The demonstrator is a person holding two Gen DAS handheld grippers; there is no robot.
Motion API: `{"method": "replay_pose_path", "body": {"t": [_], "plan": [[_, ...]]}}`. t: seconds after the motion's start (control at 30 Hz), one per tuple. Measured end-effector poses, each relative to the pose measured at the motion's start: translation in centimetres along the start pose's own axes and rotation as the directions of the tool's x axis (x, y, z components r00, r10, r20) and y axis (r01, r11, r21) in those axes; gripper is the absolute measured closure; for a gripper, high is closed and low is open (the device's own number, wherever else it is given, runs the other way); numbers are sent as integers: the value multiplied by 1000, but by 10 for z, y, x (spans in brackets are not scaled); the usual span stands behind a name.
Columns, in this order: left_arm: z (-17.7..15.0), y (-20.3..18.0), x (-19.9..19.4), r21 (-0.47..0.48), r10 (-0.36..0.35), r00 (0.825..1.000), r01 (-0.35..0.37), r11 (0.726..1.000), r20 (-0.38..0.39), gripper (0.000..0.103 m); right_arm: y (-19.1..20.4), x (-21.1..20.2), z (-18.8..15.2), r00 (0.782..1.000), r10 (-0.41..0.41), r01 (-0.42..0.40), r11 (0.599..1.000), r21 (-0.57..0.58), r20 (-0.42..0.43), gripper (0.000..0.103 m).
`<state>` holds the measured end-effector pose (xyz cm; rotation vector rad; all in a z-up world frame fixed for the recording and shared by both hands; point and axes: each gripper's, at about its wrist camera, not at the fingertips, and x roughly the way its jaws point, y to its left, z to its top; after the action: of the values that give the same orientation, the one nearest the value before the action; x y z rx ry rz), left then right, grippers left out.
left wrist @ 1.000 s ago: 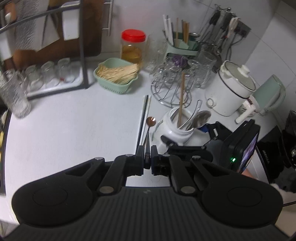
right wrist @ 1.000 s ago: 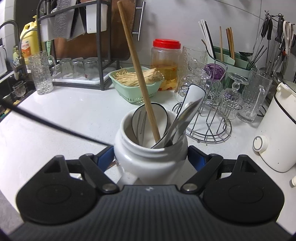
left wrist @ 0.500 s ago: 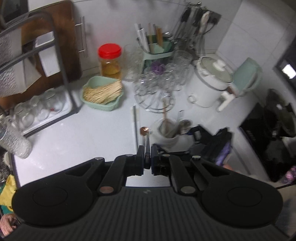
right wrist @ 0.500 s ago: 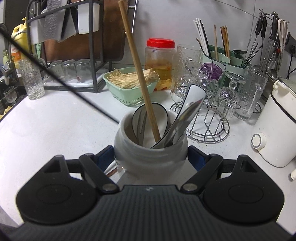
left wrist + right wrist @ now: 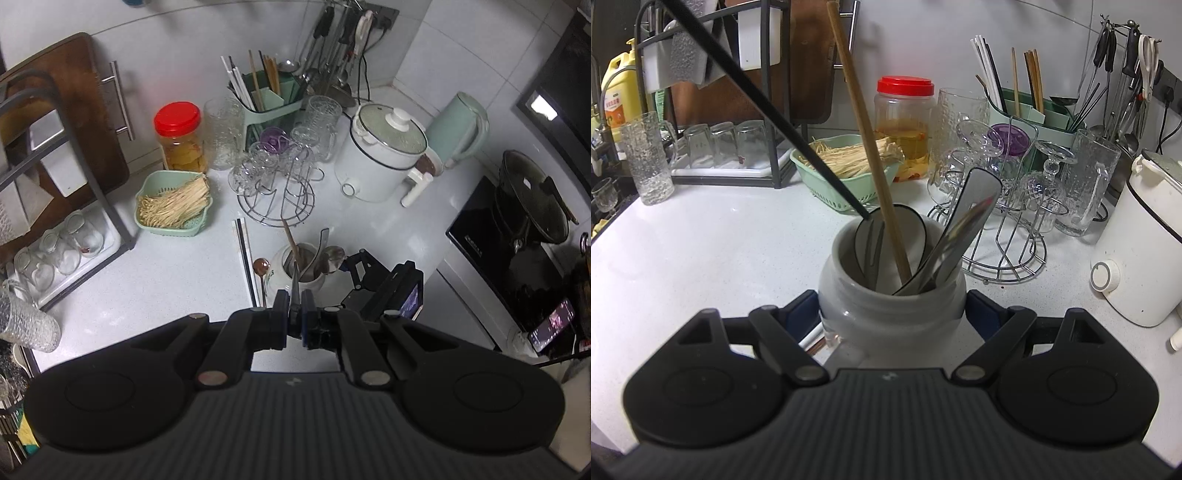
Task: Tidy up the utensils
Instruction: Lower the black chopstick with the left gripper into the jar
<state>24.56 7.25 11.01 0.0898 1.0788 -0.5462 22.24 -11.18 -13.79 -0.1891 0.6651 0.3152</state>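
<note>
My right gripper [image 5: 892,314] is shut on a white ceramic jar [image 5: 890,325] standing on the counter. A wooden chopstick [image 5: 868,147], a dark-rimmed spoon and metal spoons [image 5: 964,229] stand in the jar. High above the counter, my left gripper [image 5: 294,317] is shut on a black chopstick [image 5: 294,291]. That black chopstick [image 5: 768,114] slants down from the upper left, and its tip is at the jar's mouth. In the left wrist view the jar [image 5: 280,277] lies just beyond the left fingertips, with a copper spoon [image 5: 261,266] and a black and white chopstick pair [image 5: 243,251] lying to its left.
Behind the jar stand a wire glass rack [image 5: 1004,236], a green basket of sticks [image 5: 846,162], a red-lidded jar [image 5: 905,122] and a green utensil caddy [image 5: 1034,110]. A white cooker [image 5: 1137,240] is at the right and a dish rack [image 5: 720,147] at the left. An induction hob [image 5: 509,251] lies far right.
My left gripper has risen and rolled with the black chopstick, whose tip swung from low at the left up to the jar's mouth. The right gripper and jar stayed still.
</note>
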Motion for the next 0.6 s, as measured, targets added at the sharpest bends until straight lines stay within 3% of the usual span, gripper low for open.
{"method": "replay_pose_path", "body": {"t": [0.27,0.6], "plan": [[24,-12,23,62,22,995,-17,998,-94,95,-2,-1,-1,1000,8,-8,1000,-8,8,14],[44,-21,66,70,48,976,-34,997,-213,95,-3,-2,-3,1000,25,-24,999,-20,17,14]]}}
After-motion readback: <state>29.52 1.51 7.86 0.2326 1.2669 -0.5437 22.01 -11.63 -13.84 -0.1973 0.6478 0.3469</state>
